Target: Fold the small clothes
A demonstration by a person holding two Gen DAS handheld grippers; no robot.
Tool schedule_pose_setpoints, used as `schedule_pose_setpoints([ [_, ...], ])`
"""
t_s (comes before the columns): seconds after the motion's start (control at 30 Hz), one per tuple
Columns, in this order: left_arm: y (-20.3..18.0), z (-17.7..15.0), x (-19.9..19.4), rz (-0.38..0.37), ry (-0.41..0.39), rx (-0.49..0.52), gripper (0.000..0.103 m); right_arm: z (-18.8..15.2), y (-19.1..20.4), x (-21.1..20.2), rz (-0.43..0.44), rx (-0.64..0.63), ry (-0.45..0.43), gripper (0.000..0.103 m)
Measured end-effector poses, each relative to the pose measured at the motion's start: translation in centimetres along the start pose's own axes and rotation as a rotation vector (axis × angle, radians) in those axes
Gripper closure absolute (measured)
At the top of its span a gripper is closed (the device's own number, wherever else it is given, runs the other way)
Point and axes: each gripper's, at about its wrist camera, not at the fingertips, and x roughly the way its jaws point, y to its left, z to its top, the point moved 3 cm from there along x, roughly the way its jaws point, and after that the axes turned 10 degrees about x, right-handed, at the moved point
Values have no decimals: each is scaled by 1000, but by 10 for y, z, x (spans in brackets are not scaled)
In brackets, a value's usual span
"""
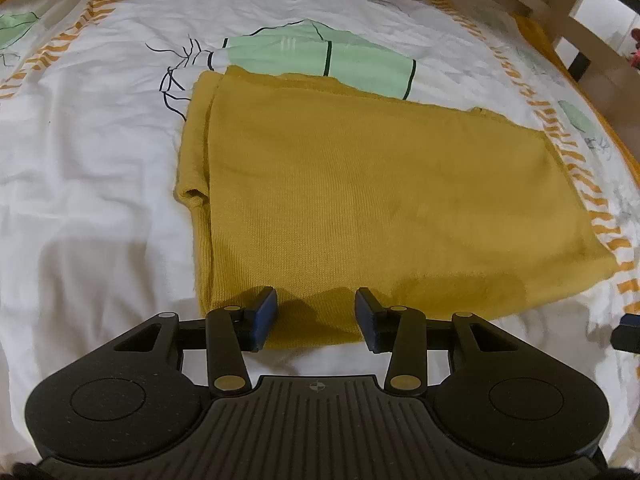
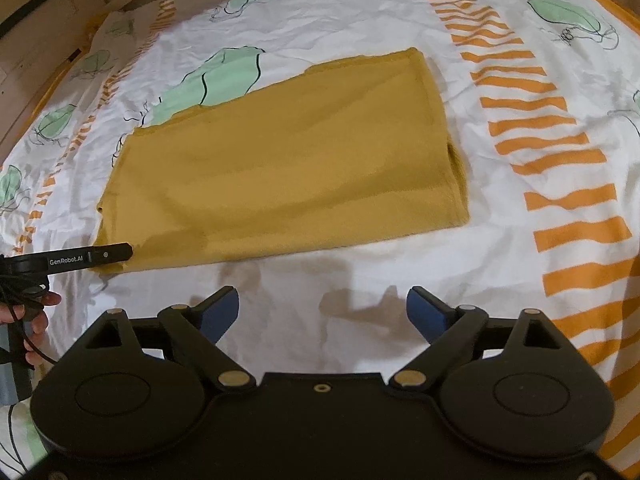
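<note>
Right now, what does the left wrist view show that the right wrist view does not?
Only the left wrist view shows the left gripper from behind, fingers open around the near edge of the yellow garment, and a sleeve cuff at its left side. Only the right wrist view shows the right gripper open over bare bedsheet, and a hand. Both show the folded garment lying flat.

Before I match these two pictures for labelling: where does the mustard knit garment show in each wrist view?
Left wrist: the mustard garment fills the middle, its near edge between the open left gripper.
Right wrist: it lies in the upper middle, beyond the open right gripper, which is over bare bedsheet.
Shared landmark: the green leaf print behind its far edge.
</note>
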Motion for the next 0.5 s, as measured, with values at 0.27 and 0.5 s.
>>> schedule_pose_setpoints([
  [0.27, 4, 3, -8, 7, -42, -33, 61, 3, 5, 1, 13, -28, 7, 10],
  [0.5, 7, 9, -18, 9, -100, -52, 61, 14, 8, 2, 21, -38, 13, 10],
])
